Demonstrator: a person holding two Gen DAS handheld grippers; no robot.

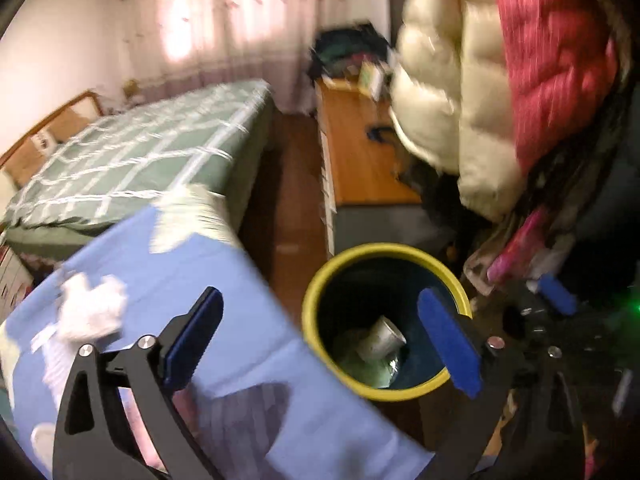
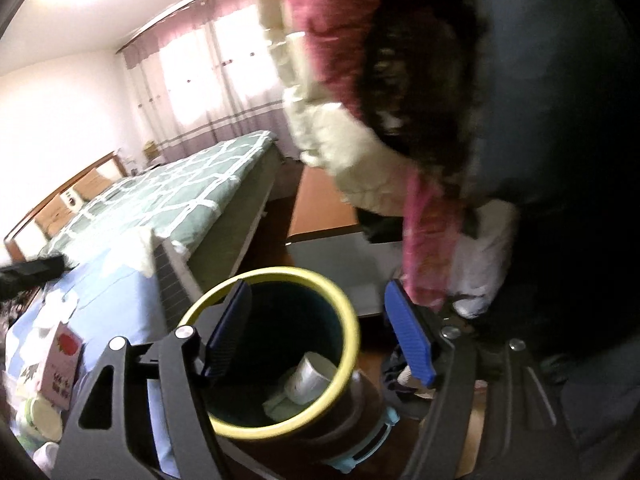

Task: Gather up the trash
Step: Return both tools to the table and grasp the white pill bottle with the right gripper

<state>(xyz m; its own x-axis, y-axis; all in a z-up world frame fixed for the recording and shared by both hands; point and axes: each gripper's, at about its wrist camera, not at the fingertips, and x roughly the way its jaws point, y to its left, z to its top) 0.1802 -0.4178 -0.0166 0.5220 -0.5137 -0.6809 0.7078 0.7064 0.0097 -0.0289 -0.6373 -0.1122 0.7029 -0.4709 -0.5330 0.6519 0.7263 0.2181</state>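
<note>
Hovering over the yellow-rimmed bin (image 2: 280,344), right gripper (image 2: 320,336) has fingers spread wide and empty — judged a drop position, since a metal can (image 2: 310,378) and paper already lie inside. Left gripper (image 1: 320,344) is also wide open, holding nothing, beside the bin's rim. Crumpled white tissue (image 1: 90,310) sits on the blue-covered counter (image 1: 224,320), likely the next pickup — a pink carton (image 2: 60,364) waits there too.

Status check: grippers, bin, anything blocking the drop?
Left gripper and right gripper open, empty, above the bin. Can inside. Crumpled tissue on blue cloth. Nothing blocking.
</note>
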